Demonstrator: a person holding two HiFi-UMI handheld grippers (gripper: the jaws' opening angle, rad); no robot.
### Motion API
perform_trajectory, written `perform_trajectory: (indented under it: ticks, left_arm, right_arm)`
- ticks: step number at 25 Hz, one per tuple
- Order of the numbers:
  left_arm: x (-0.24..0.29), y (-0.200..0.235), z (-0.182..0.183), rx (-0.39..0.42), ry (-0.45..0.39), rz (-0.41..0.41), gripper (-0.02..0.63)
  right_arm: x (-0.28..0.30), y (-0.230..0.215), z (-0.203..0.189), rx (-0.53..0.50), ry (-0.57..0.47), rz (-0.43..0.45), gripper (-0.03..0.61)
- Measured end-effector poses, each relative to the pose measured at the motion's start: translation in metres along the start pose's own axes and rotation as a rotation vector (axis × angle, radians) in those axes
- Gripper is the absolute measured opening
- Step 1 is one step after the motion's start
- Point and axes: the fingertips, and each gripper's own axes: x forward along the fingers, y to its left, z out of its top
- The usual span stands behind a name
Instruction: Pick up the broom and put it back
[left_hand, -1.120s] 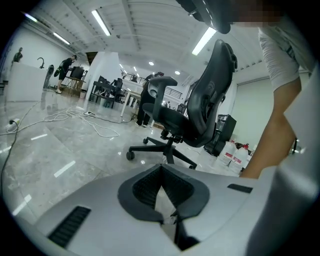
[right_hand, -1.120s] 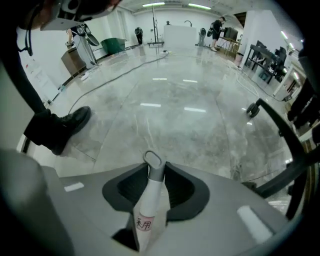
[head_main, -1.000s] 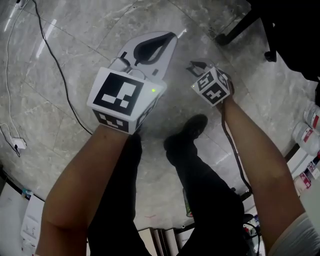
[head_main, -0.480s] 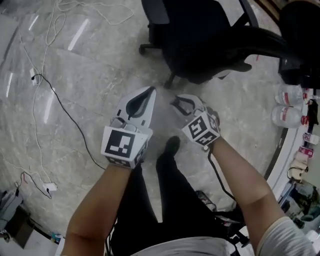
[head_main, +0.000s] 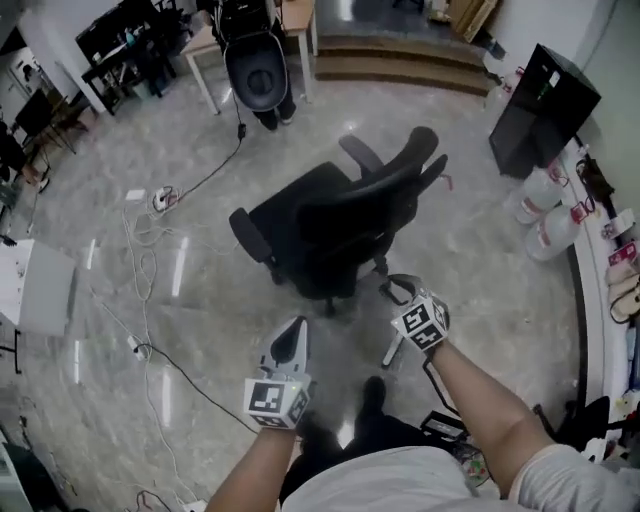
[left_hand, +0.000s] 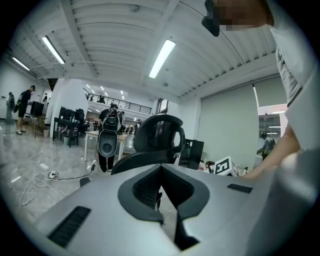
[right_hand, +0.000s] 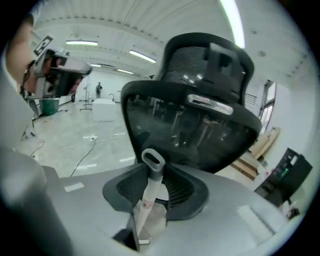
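Left gripper (left_hand: 161, 172), fingers (left_hand: 142, 192) together, before black office chair (left_hand: 159, 134)

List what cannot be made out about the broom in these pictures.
- Head of the broom: in no view. The right gripper view shows only the looped handle end; the rest runs back out of sight between the jaws.
- Handle in the head view: too small within the right gripper to tell apart.
- Its storage place: nothing recognisable in any view.

Long ceiling light strips (left_hand: 162, 57) give bright, even light and lay white glare streaks on the polished floor (head_main: 180, 265), shadows are soft, both gripper views bulge fisheye-fashion into black corners, and the left gripper (left_hand: 160, 172) and right gripper (right_hand: 151, 175), close to their lenses, look blurred.
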Motion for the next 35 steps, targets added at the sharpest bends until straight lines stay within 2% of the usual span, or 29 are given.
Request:
perform_trajectory:
  ticks: [3,9,14,18,22,26,30,35]
  left_arm:
    - [0.000,-0.035,0.028,0.021,-0.011,0.001,0.005]
    - [0.004,-0.077,0.084,0.101,-0.050,0.060,0.005]
    - [-0.004,-0.069,0.101,0.114,-0.072,0.113,0.005]
    - [0.003,-0.072,0.106,0.109,-0.081,0.105,0.005]
    - [0.002,-0.070,0.114,0.102,-0.102,0.089,0.005]
    - [-0.001,-0.072,0.130,0.098,-0.130,0.049,0.005]
    - [-0.017,-0.066,0.149,0.095,-0.135,0.004,0.005]
    - [-0.062,-0.062,0.179,0.117,-0.121,-0.061,0.005]
  right_arm:
    - [-0.005,-0.037,-0.004,0.086,-0.010,-0.030,0.101]
    - [0.014,-0.088,0.006,0.112,-0.014,-0.001,0.107]
    - [0.011,-0.088,0.011,0.166,-0.043,0.015,0.118]
    - [-0.014,-0.079,0.031,0.166,-0.115,0.046,0.118]
    - [-0.054,-0.058,0.073,0.146,-0.199,0.074,0.117]
    - [-0.104,-0.032,0.134,0.153,-0.286,0.103,0.094]
    - [-0.155,0.016,0.204,0.129,-0.372,0.140,0.074]
    - [-0.199,0.075,0.283,0.117,-0.472,0.159,0.031]
